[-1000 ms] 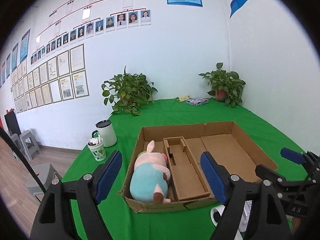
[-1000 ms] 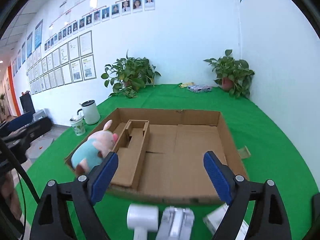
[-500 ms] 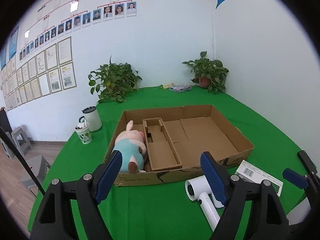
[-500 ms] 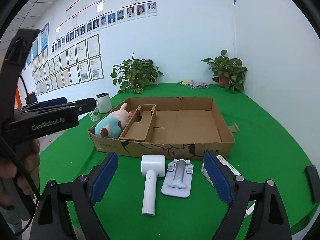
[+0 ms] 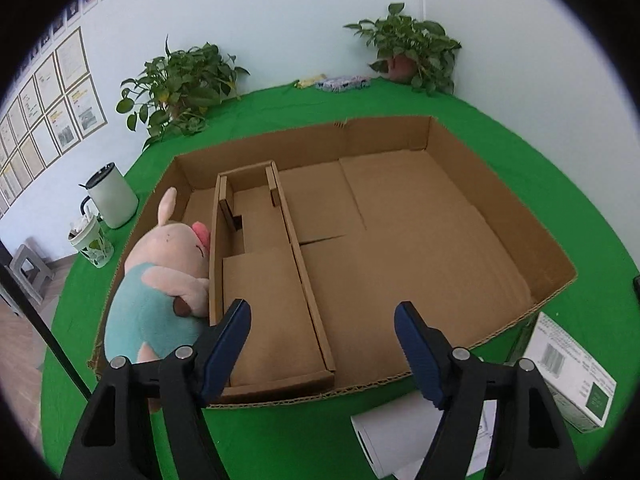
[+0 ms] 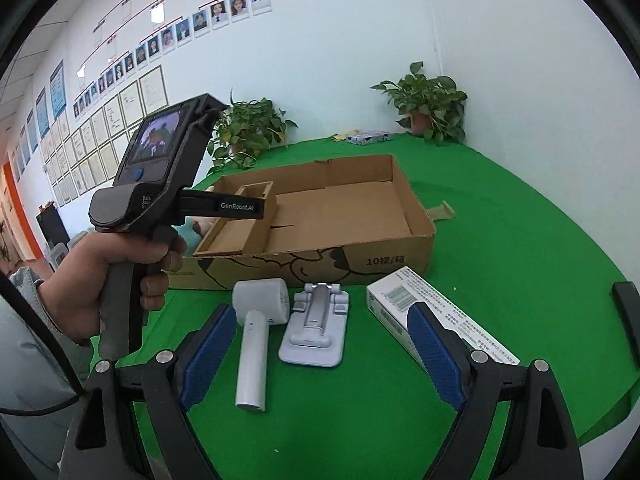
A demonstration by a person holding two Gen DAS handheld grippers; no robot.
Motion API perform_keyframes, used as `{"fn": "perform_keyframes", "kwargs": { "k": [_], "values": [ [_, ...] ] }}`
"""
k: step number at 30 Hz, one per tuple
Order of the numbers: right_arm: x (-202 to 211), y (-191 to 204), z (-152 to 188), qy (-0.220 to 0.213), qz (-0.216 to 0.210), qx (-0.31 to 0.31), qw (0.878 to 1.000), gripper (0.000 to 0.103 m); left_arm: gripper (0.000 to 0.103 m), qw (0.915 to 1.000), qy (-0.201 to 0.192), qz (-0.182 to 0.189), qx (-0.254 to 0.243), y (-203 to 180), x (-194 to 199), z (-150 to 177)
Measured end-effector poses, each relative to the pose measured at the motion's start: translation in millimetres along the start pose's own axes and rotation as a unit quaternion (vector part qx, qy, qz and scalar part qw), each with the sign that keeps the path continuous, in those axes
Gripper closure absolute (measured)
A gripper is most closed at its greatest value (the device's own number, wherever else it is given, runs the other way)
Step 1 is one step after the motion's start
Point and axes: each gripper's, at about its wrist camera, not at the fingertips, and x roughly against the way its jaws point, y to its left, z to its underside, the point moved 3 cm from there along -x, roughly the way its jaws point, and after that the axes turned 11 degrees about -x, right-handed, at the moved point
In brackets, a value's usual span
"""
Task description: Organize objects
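Note:
A shallow cardboard box (image 5: 500,224) (image 6: 360,256) lies on the green table. A plush pig (image 5: 160,292) lies in its left compartment. My left gripper (image 5: 322,344) is open and empty, hovering over the box's near edge. In front of the box lie a white hair dryer (image 6: 256,328) (image 5: 396,436), a grey folding stand (image 6: 316,328) and a white carton (image 6: 436,312) (image 5: 568,368). My right gripper (image 6: 320,356) is open and empty, held above the dryer and stand. The left gripper's body (image 6: 160,184) shows in the right wrist view, held by a hand.
Two potted plants (image 5: 180,80) (image 5: 408,48) stand at the back by the wall. A white kettle (image 5: 112,196) and a cup (image 5: 90,242) stand left of the box. A small packet (image 6: 368,137) lies at the far edge. A cardboard scrap (image 6: 442,211) lies right of the box.
My left gripper has moved forward and tilted down over the box. My right gripper has drawn back and lowered toward the dryer, stand and carton. Both stayed open.

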Motion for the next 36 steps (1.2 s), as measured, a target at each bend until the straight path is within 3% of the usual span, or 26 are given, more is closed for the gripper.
{"fn": "perform_keyframes", "kwargs": {
  "k": [6,14,25,29,32,36],
  "values": [
    [-26.5,-14.3,-2.5,0.024,-0.003,-0.020,1.000,0.016,0.062,0.9966,0.081,-0.014,0.010,9.3,-39.8,16.8],
    [-59.6,-9.0,5.7,0.053,-0.022,-0.029,0.998,0.016,0.063,0.9964,0.083,-0.015,-0.001,10.3,-36.1,21.5],
    [-69.3,-4.0,16.5,0.067,-0.027,-0.037,0.997,0.016,0.063,0.9951,0.098,-0.011,0.010,18.2,-38.5,20.3],
    [-68.2,-0.2,18.3,0.067,-0.027,-0.034,0.997,0.016,0.063,0.9944,0.101,0.010,0.030,18.6,-37.1,18.7],
    [-69.7,0.0,19.4,0.071,-0.027,-0.038,0.996,0.016,0.072,0.9931,0.109,0.004,0.043,20.4,-37.6,19.3],
    [-64.4,0.7,19.8,0.066,-0.029,-0.036,0.997,0.016,0.073,0.9910,0.115,0.010,0.068,23.3,-35.8,19.5]
  ]
}}
